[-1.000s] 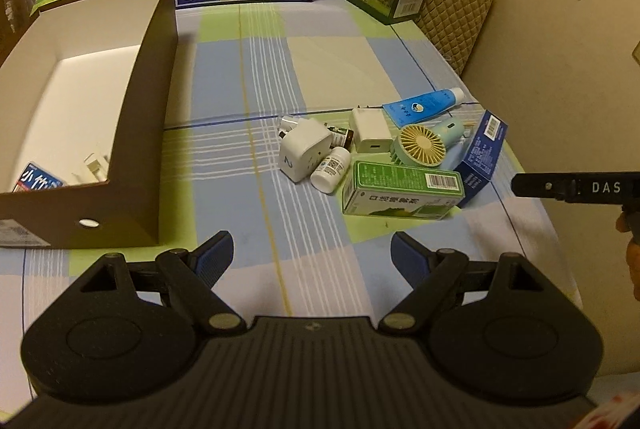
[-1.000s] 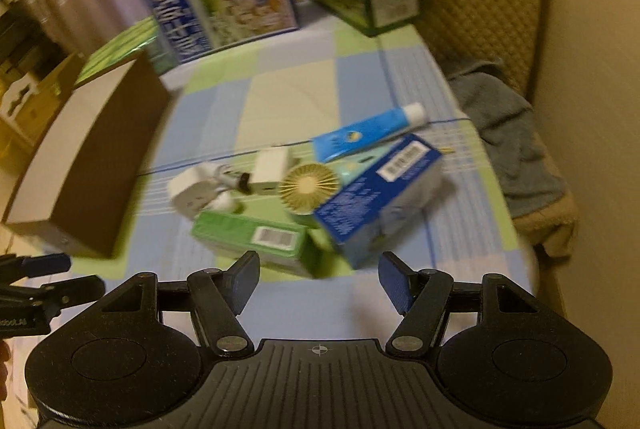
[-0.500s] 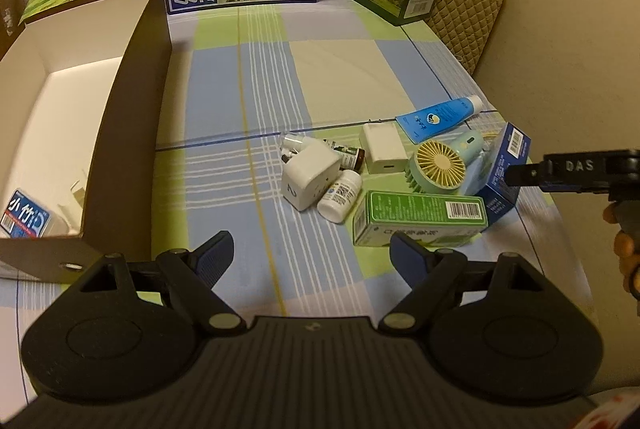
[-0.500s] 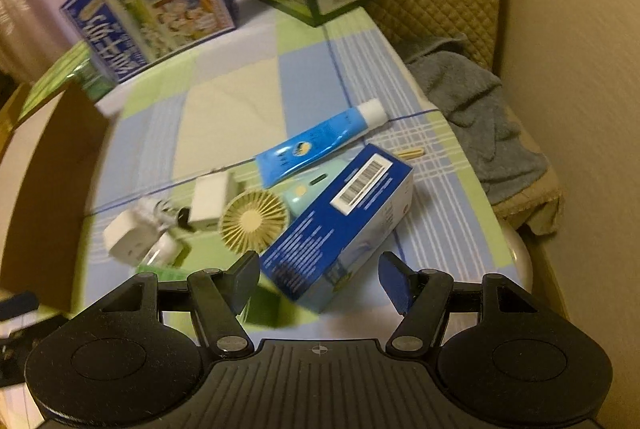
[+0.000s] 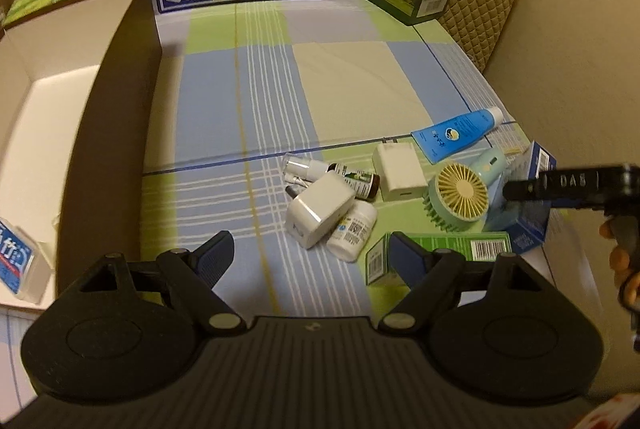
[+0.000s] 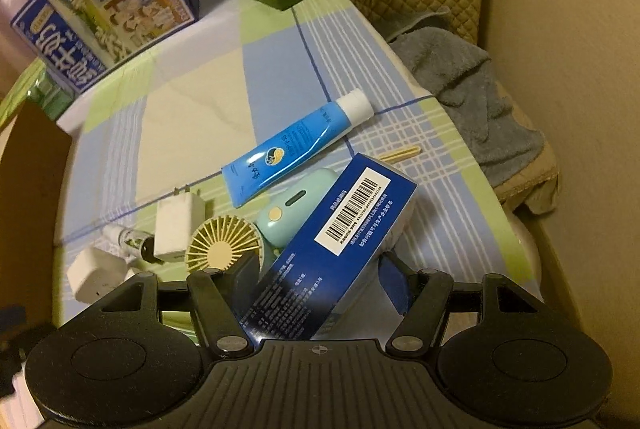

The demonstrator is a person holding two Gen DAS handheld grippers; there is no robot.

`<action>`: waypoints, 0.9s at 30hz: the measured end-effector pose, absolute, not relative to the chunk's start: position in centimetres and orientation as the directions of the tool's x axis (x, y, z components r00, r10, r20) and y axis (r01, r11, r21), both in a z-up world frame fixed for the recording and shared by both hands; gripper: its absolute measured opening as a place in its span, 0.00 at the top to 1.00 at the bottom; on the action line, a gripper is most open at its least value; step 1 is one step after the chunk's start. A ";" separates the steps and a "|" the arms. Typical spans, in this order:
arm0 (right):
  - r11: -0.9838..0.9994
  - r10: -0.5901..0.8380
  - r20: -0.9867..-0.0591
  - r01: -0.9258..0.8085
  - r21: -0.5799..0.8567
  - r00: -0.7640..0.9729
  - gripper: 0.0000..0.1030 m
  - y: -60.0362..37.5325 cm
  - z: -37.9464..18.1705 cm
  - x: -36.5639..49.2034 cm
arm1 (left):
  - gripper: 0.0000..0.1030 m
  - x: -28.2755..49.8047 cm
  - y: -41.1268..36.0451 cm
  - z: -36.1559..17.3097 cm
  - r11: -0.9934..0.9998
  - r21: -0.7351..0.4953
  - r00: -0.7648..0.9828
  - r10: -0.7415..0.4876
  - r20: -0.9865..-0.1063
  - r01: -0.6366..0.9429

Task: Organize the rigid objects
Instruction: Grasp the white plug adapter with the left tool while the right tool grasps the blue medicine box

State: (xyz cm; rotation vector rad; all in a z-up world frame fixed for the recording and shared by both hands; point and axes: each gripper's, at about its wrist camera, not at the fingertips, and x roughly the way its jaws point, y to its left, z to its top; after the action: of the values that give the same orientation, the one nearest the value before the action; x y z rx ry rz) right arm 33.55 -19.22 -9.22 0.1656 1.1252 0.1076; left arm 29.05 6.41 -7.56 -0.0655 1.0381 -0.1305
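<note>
The open cardboard box (image 5: 112, 133) sat at nine o'clock of the clutter. The blue carton (image 6: 336, 249) leaned at three o'clock, between the right gripper's (image 6: 320, 285) spread fingers; contact could not be told. The left gripper (image 5: 310, 253) gaped wide, empty, at six o'clock of the white plug (image 5: 320, 209).

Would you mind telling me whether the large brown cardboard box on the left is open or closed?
Open. The brown cardboard box has no lid over it; the left wrist view shows its white inside, with a small blue-labelled pack in it.
</note>
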 end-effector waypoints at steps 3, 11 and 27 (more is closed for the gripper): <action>0.990 0.141 -0.887 -0.070 0.123 0.439 0.48 -18.9 -9.2 33.5 | 0.22 30.1 6.2 -8.2 0.990 -0.129 0.483 -0.139 -0.865 0.054; 0.988 0.133 -0.888 -0.135 0.082 0.441 0.60 -20.9 -9.4 34.4 | 0.22 32.7 5.9 -9.5 0.987 -0.156 0.455 -0.127 -0.881 -0.027; 0.974 0.175 -0.889 -0.209 0.092 0.424 0.62 -22.3 -9.5 35.8 | 0.47 34.9 6.0 -11.7 0.981 -0.161 0.410 -0.103 -0.906 -0.108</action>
State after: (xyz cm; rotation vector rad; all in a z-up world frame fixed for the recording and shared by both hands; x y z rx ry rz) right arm 35.84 -22.32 -9.51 -0.0340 1.1073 0.2400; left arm 34.91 6.04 -11.74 -0.2063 1.1502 0.0031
